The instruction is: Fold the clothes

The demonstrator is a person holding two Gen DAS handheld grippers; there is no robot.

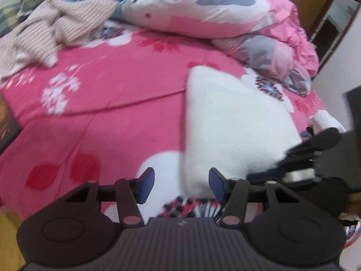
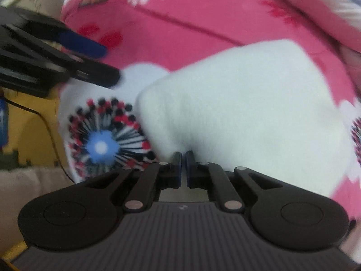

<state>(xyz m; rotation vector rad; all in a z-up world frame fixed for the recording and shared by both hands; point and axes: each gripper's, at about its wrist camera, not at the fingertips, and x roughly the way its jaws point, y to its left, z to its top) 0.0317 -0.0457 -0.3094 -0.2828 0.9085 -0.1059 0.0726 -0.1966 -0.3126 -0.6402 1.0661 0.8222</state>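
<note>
White garment [image 1: 234,122] lies on the pink floral bedspread [image 1: 117,83], near the bed's near edge, partly folded into a thick wedge with a straight edge on one side. Looks like fleece or plush: soft, light, no stiffness, likely to sag and drag when lifted by one point; surface fuzzy, so pads should not slip. Judged best hold: a corner or the hem at the near edge, pinching through all layers so the fold does not open. Right gripper [image 2: 183,167] is tilted steeply down over the garment's near edge; its jaws are pressed together, only a thin slit between the blue pads [image 2: 178,169]. White cloth sits right at the tips, but whether any fabric is caught between the pads cannot be told, as the frame is blurred there. Left gripper [image 1: 181,185] angled down over the bed, jaws spread about halfway, nothing between them; the garment's left edge and a printed flower [image 1: 191,207] on the bedspread show through the gap. In the right view the left gripper [image 2: 108,61] appears at upper left, beside the garment, not touching it. A striped beige garment [image 1: 56,29] lies crumpled at the far side, well apart, beside a pink quilt [image 1: 214,11].
</note>
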